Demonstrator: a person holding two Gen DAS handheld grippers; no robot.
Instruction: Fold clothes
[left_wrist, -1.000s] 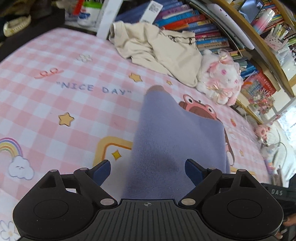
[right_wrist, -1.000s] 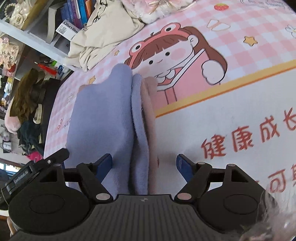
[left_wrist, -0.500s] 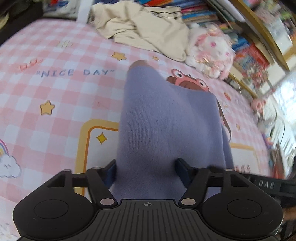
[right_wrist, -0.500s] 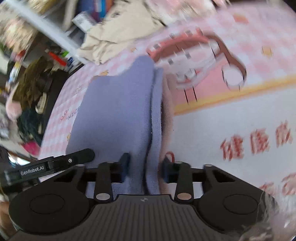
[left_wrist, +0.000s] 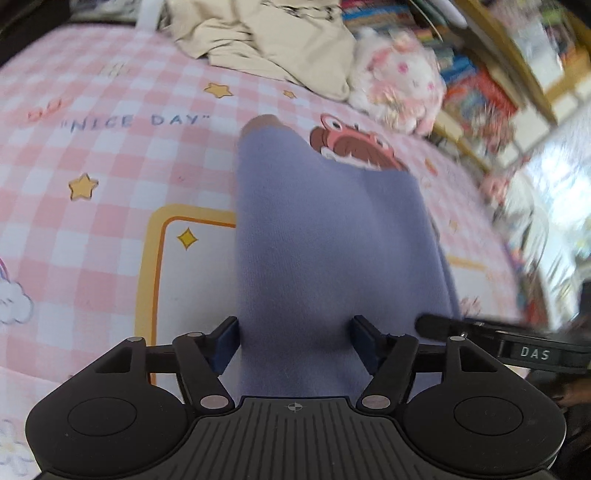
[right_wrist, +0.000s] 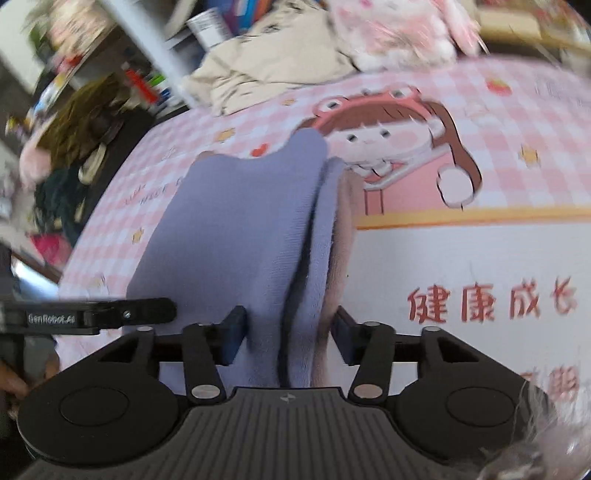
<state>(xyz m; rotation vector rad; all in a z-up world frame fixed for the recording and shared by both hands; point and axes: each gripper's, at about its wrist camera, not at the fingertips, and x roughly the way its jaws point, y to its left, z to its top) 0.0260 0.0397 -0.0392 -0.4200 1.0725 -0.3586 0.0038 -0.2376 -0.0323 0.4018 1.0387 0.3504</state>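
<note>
A folded lavender garment (left_wrist: 325, 236) with a pinkish lining lies on the pink checked play mat (left_wrist: 110, 177). My left gripper (left_wrist: 293, 341) is shut on its near edge, the cloth bunched between the blue pads. My right gripper (right_wrist: 286, 332) is shut on the same garment (right_wrist: 236, 229) at its near right edge, where the layered folds and the pink lining (right_wrist: 341, 236) show. The right gripper's arm (left_wrist: 517, 350) lies just right of the left one.
A crumpled beige garment (left_wrist: 280, 40) and a white-pink plush toy (left_wrist: 399, 77) lie at the mat's far edge. Bookshelves (left_wrist: 491, 74) stand behind and to the right. Dark clutter (right_wrist: 74, 147) lies off the mat's left side.
Both grippers went from open around the garment's near edge to shut on it. Both views have since shifted and the garment's near end looks raised.
</note>
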